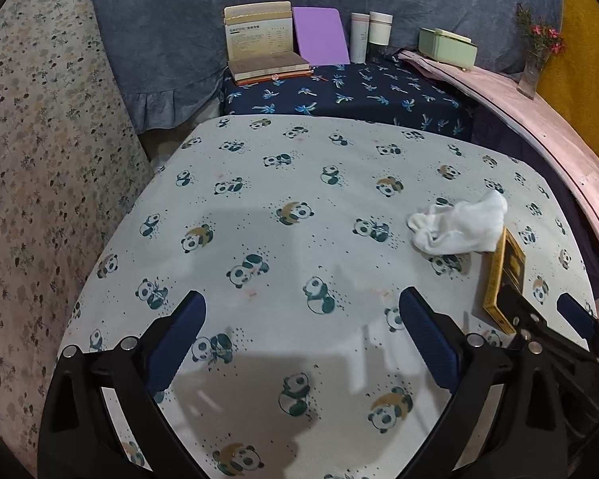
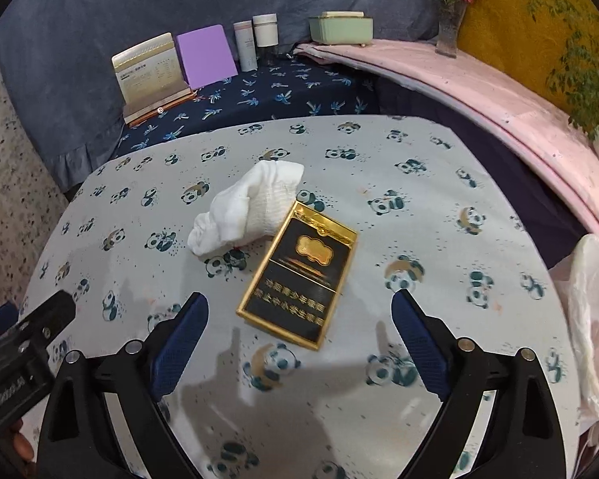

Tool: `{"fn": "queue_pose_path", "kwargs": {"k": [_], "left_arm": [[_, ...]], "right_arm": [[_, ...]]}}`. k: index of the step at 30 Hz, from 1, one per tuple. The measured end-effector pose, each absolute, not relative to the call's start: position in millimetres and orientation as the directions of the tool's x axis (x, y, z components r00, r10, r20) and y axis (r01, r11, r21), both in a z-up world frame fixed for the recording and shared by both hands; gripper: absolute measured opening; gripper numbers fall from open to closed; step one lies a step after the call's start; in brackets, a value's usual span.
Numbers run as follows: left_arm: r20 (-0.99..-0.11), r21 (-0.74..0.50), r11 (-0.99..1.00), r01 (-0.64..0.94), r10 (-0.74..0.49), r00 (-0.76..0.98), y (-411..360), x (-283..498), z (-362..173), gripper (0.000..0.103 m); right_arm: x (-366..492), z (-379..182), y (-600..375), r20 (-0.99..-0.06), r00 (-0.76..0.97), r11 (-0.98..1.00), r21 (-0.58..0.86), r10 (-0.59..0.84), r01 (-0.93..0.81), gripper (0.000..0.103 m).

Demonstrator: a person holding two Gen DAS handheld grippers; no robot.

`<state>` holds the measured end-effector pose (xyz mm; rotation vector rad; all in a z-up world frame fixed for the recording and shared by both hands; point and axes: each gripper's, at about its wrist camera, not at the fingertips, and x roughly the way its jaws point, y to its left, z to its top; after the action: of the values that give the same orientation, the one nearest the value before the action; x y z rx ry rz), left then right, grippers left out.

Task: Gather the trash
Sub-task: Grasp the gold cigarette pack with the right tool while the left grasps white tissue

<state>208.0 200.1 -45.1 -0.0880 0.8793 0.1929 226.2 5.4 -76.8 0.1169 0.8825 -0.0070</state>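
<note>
**Two pieces of trash not yet collected**

Both grippers, the left gripper (image 1: 301, 319) and the right gripper (image 2: 299, 321), gape wide and empty. Just beyond the right one lies the black-and-gold box (image 2: 299, 275), touching the crumpled white tissue (image 2: 243, 207) on the panda tablecloth (image 2: 439, 183). A plastic bag (image 2: 591, 319) waits at the right edge.
</note>
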Motion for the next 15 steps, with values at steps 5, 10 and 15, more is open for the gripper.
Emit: {"fn": "queue_pose_path", "kwargs": {"k": [5,10,15], "left_arm": [[-0.772,0.018,0.979,-0.205,0.144,0.619,205,217,-50,0.094],[-0.777,0.019,0.979,-0.204,0.143,0.613,205,226,-53,0.094],[-0.776,0.019,0.984,-0.177,0.126,0.618,195,237,-53,0.094]], "right_arm": [[242,-89,4,-0.782,0.623,0.988,0.106,0.016,0.108,0.089],[253,-100,7,-0.806,0.591,0.987,0.122,0.036,0.106,0.089],[253,-109,2,-0.824,0.564,0.984,0.145,0.064,0.102,0.064]]}}
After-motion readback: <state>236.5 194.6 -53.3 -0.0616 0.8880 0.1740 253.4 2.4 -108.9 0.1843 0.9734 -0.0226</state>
